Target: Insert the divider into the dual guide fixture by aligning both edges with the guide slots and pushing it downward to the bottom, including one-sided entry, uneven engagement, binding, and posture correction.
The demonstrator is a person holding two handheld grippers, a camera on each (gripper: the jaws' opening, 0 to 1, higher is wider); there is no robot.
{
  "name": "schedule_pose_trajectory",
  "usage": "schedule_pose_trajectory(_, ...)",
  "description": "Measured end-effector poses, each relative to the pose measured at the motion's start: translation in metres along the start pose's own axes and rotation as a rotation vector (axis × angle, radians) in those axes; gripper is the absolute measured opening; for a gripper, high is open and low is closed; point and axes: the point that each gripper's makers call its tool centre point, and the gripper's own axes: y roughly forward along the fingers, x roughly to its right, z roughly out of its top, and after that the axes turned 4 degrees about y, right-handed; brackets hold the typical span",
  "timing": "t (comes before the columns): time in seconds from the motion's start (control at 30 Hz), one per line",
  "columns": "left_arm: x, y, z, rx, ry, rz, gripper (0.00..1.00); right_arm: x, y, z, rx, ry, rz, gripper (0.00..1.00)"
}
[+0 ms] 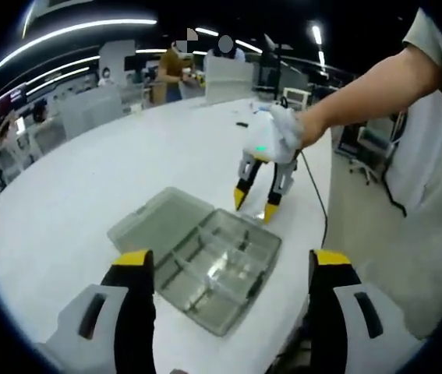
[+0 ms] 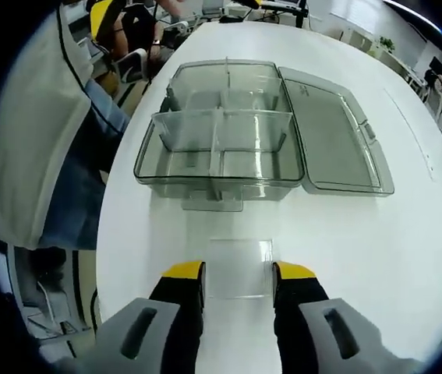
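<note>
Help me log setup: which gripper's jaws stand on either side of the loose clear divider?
The right gripper: in its own view, the flat divider lies on the table between its yellow-tipped jaws. The left gripper frames the open box.

The clear divider [image 2: 238,266] is faint against the white bench [image 2: 408,234], its near edge hidden between the right gripper [image 2: 238,282] jaws, contact unclear.

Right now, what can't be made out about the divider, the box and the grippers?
- Divider, right gripper view: transparent sheet lying flat between the right hand-held gripper jaws; contact unclear.
- Box guide slots: too small, clear plastic.
- Left hand-held gripper: body cut off by the bottom edge.
</note>
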Motion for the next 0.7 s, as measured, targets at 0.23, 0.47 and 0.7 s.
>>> schedule_pose_trajectory(0.23, -0.0001, -0.001, 0.0, -0.001, -0.001, 0.0, 0.79, -0.0012, -0.0005, 0.0008, -0.022, -0.009, 0.002, 0.28)
schedule_pose_trajectory(0.47, -0.0001, -0.0016, -0.0002, -0.002, -0.005, -0.002, 0.79, -0.0023, 0.0003, 0.0004, -0.059, -0.015, 0.001, 0.27)
schedule_pose_trajectory(0.7, 0.0014, -0.001, -0.0024, -0.008, -0.011, -0.006, 0.79, -0.0046, -0.0018, -0.0007, -0.061, 0.001, -0.003, 0.27)
